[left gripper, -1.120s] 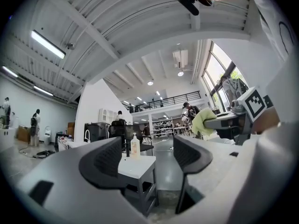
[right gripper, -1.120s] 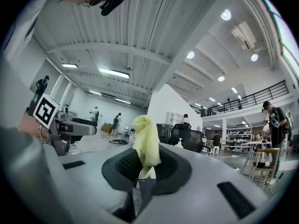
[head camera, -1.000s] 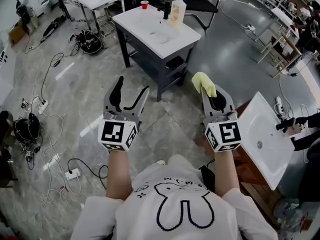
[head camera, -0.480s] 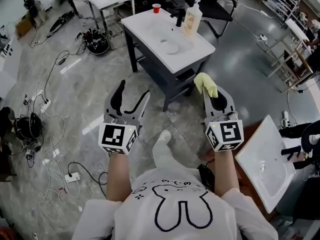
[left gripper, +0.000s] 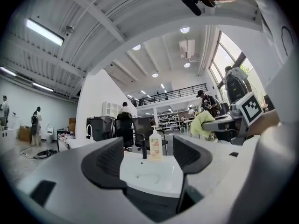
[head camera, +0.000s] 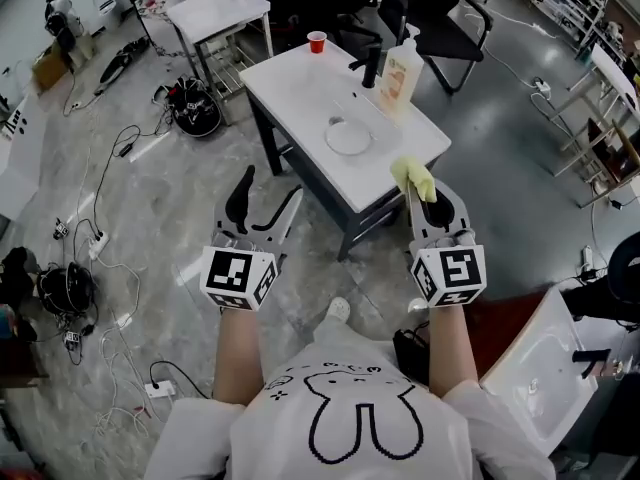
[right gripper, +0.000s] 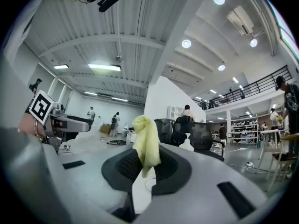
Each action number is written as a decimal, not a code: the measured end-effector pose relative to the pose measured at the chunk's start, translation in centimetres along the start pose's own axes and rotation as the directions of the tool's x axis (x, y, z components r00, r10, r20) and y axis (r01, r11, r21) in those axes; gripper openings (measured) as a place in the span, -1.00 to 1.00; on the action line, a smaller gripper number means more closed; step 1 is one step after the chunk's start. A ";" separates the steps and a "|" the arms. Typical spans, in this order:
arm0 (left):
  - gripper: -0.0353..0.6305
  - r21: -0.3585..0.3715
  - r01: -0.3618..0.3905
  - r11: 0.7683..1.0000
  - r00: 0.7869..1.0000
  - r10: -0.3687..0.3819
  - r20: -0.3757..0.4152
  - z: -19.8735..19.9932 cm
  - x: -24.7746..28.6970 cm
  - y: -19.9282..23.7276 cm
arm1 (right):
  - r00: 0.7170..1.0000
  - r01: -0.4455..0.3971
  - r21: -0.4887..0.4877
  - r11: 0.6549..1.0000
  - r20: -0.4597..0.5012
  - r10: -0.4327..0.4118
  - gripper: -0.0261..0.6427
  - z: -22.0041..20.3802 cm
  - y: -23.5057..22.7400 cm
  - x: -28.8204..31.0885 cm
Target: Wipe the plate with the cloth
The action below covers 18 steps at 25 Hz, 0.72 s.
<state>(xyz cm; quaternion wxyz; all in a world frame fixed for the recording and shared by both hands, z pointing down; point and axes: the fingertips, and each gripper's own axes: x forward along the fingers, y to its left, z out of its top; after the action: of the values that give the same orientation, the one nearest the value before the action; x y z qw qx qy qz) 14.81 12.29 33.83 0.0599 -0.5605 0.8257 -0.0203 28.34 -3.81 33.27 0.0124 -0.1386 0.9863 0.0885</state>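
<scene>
On the white table (head camera: 300, 78) ahead lies the plate (head camera: 348, 138), while the right gripper (head camera: 425, 190) pinches the yellow cloth (head camera: 412, 176) tight and the left gripper (head camera: 270, 184) stays off to the side, wide apart with nothing in it.

A red cup (head camera: 317, 41), black faucet (head camera: 371, 65) and soap bottle (head camera: 402, 72) are shown on a white counter (head camera: 290, 88); cables (head camera: 105, 258) are strewn nearby.

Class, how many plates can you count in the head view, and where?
1. The plate lies on the white counter ahead, near the faucet and soap bottle. Others could be hidden outside the view.
</scene>
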 end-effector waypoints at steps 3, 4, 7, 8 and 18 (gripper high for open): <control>0.12 0.001 0.012 1.000 1.000 -0.012 -0.011 -0.5 4.2 1.5 | 1.000 0.014 0.008 1.000 -0.014 -0.014 -0.78 -0.9 -2.2 3.5; 0.12 0.003 0.016 1.000 1.000 -0.016 -0.015 -0.7 5.3 1.9 | 1.000 0.018 0.010 1.000 -0.020 -0.018 -0.78 -1.3 -2.8 4.5; 0.12 0.009 0.029 1.000 0.999 -0.029 -0.033 -1.6 7.9 2.7 | 0.999 0.025 0.016 1.000 -0.041 -0.024 -0.78 -2.4 -3.8 6.7; 0.12 0.009 0.033 0.999 0.999 -0.032 -0.039 -1.8 8.6 2.9 | 0.999 0.024 0.017 1.000 -0.047 -0.023 -0.78 -2.7 -4.0 7.2; 0.12 -0.008 0.113 0.994 0.991 -0.114 -0.068 -4.1 16.2 5.0 | 0.991 0.093 0.019 0.995 -0.100 -0.091 -0.78 -5.0 -7.3 11.4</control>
<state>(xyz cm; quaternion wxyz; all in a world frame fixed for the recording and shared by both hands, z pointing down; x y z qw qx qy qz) 3.80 -1.07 36.14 0.0295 -0.6057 0.7941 -0.0411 19.41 -14.71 36.42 -0.0309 -0.1879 0.9793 0.0692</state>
